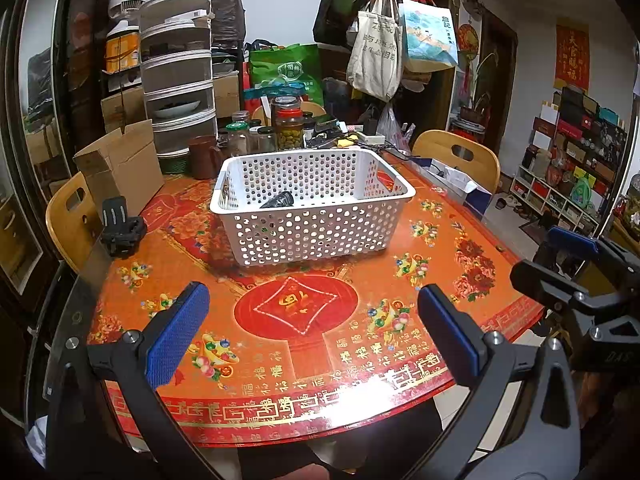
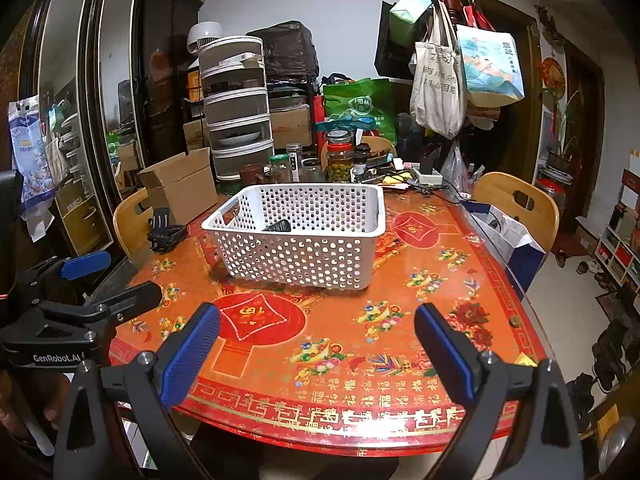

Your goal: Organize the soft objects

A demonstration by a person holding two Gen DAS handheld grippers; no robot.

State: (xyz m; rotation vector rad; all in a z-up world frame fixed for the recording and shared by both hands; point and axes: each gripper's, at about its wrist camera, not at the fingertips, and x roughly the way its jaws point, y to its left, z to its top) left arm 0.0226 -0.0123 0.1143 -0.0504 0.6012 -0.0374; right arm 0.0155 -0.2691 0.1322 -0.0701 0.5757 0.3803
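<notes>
We take the white perforated basket (image 1: 316,204) as our landmark; it stands on the red-and-gold patterned worktop (image 1: 304,344), roughly mid-surface. Inside it, against the near-left wall, we see one dark object (image 1: 280,200), partly hidden by the rim; we cannot tell what it is.

The left claw (image 1: 312,332) hovers over the worktop's near edge, in front of the basket, jaws spread wide and holding nothing. The right claw (image 2: 318,344) does likewise, also in front of the basket, jaws wide apart, nothing between the blue pads (image 2: 188,356). In each view we see the other claw at the frame's side, well clear of the basket.

Left of the basket, a small black clamp-like gadget (image 1: 122,228) sits near the worktop edge. Behind and left of the basket stands an open cardboard box (image 1: 120,164). Directly behind the basket we note a cluster of glass jars (image 1: 288,124), one filled with green contents, plus a brown mug (image 1: 204,156). Wooden chairs (image 1: 460,156) stand at the worktop's sides.
</notes>
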